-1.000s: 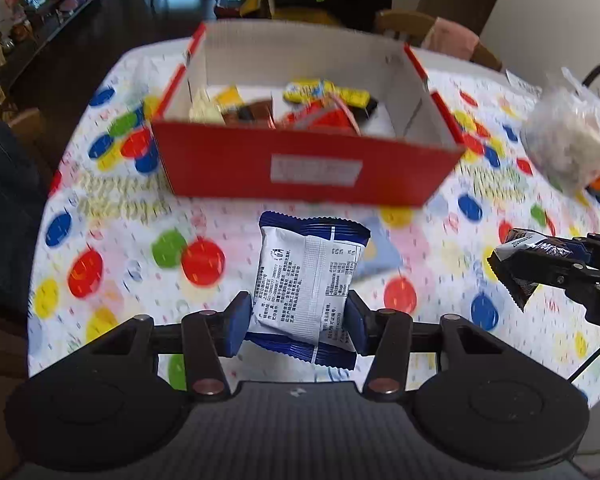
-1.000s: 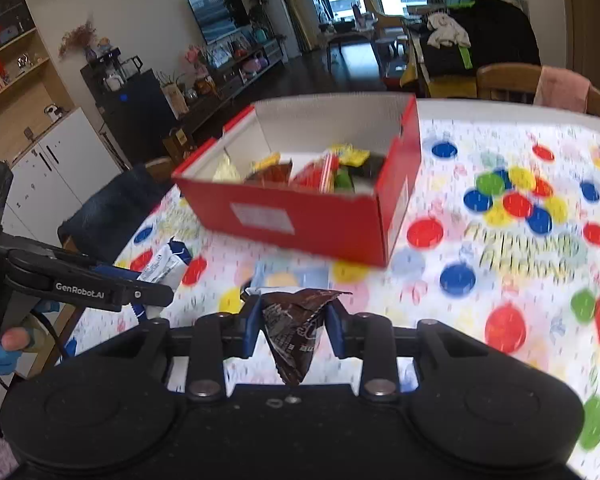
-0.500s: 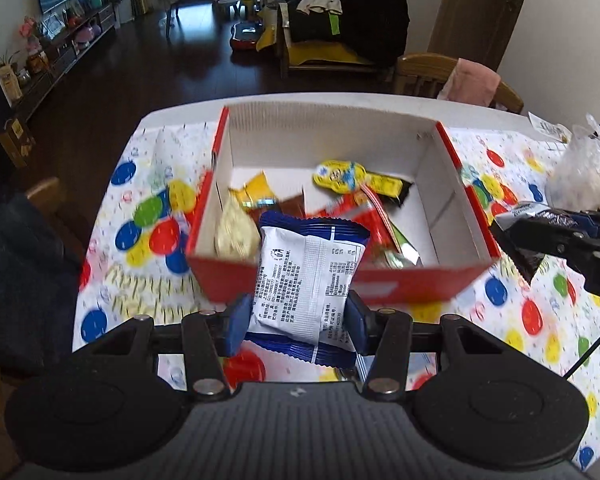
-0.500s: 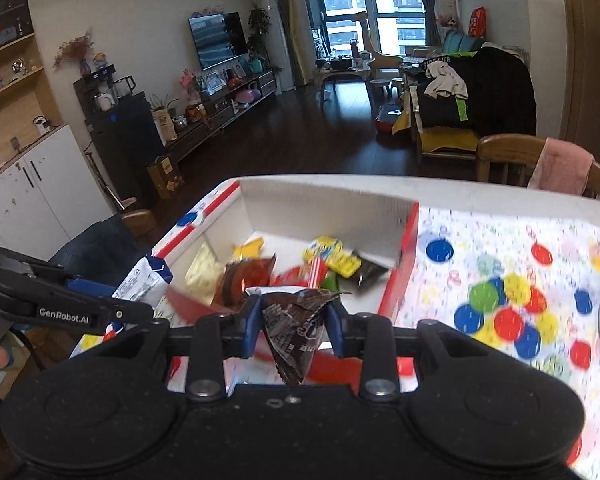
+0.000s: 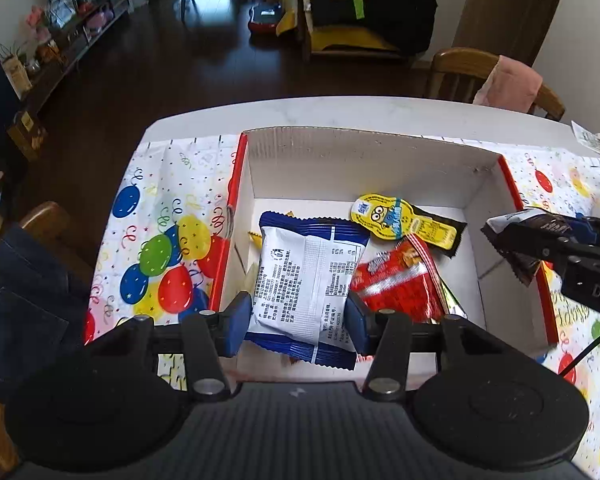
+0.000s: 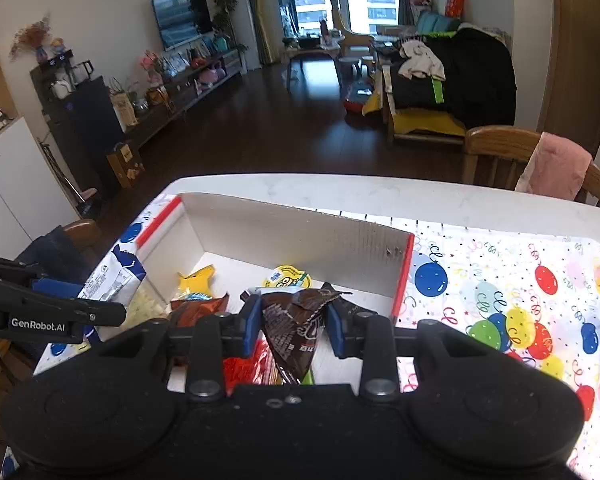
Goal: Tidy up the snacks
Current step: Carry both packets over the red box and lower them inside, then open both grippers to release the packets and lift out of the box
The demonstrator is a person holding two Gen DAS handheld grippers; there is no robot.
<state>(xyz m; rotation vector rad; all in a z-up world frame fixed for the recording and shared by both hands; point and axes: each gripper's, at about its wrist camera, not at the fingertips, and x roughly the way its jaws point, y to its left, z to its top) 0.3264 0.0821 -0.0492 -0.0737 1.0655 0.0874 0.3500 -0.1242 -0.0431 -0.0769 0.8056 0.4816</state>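
My left gripper [image 5: 296, 322] is shut on a blue and white snack packet [image 5: 306, 284] and holds it above the left half of the red cardboard box [image 5: 364, 160]. My right gripper [image 6: 294, 326] is shut on a dark brown wrapper [image 6: 296, 330] over the box's right side [image 6: 300, 236]; it also shows in the left wrist view [image 5: 520, 246]. In the box lie a yellow Minions packet [image 5: 400, 216], a red packet [image 5: 400, 280] and several other snacks. The left gripper with its packet [image 6: 112, 280] shows at the left of the right wrist view.
The box stands on a table with a balloon-print cloth [image 5: 160, 240]. A wooden chair with a pink cloth [image 5: 500, 76] stands behind the table. A second chair with dark jeans [image 5: 24, 300] stands at the left edge.
Both grippers have risen and moved forward from in front of the box to above its inside, each still holding its snack.
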